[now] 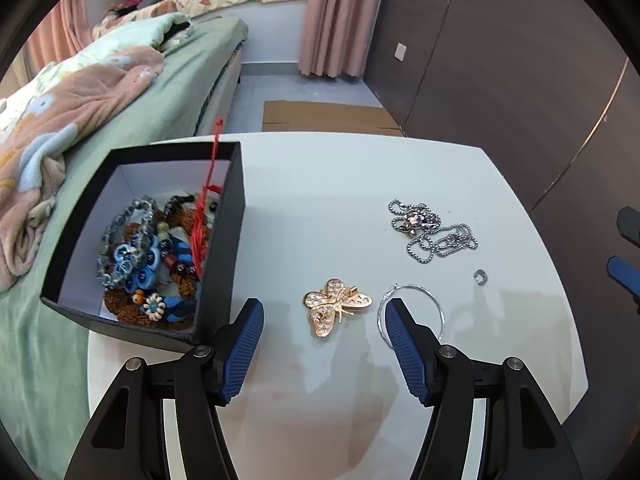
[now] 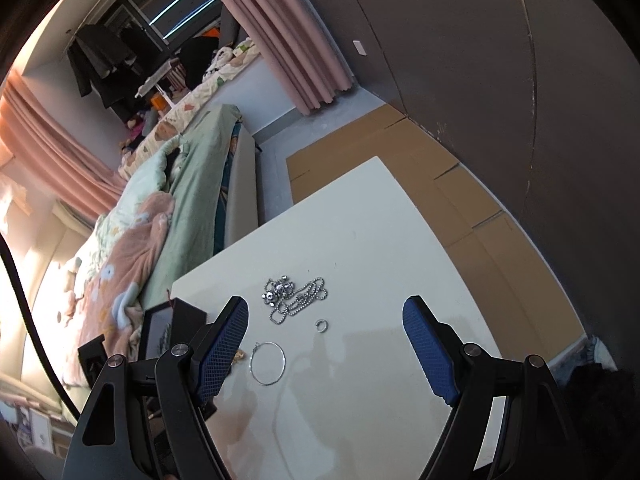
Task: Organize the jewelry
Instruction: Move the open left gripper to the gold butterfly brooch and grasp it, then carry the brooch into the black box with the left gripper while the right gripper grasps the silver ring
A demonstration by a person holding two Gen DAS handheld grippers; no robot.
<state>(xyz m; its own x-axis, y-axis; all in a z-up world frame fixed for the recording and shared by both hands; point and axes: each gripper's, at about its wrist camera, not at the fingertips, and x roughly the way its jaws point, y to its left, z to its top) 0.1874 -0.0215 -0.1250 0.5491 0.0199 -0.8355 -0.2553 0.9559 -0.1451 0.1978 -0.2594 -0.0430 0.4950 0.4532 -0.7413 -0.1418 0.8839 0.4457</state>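
Note:
A black box (image 1: 222, 248) on the white table (image 1: 320, 184) holds several bead bracelets (image 1: 136, 256) and a red cord (image 1: 208, 200). A gold butterfly brooch (image 1: 335, 311), a silver hoop (image 1: 416, 304), a small silver ring (image 1: 481, 277) and a ball-chain necklace (image 1: 430, 228) lie loose on the table. My left gripper (image 1: 325, 312) is open above the brooch, empty. My right gripper (image 2: 326, 312) is open and empty above the table, near the chain (image 2: 296, 296), ring (image 2: 321, 325) and hoop (image 2: 268, 362). The box (image 2: 160, 330) shows at left there.
A bed with green sheet and blankets (image 1: 80, 120) runs along the table's left side. Flat cardboard (image 1: 328, 116) lies on the floor beyond the table. A dark wall (image 1: 500, 60) stands to the right. Pink curtains (image 1: 340, 16) hang behind.

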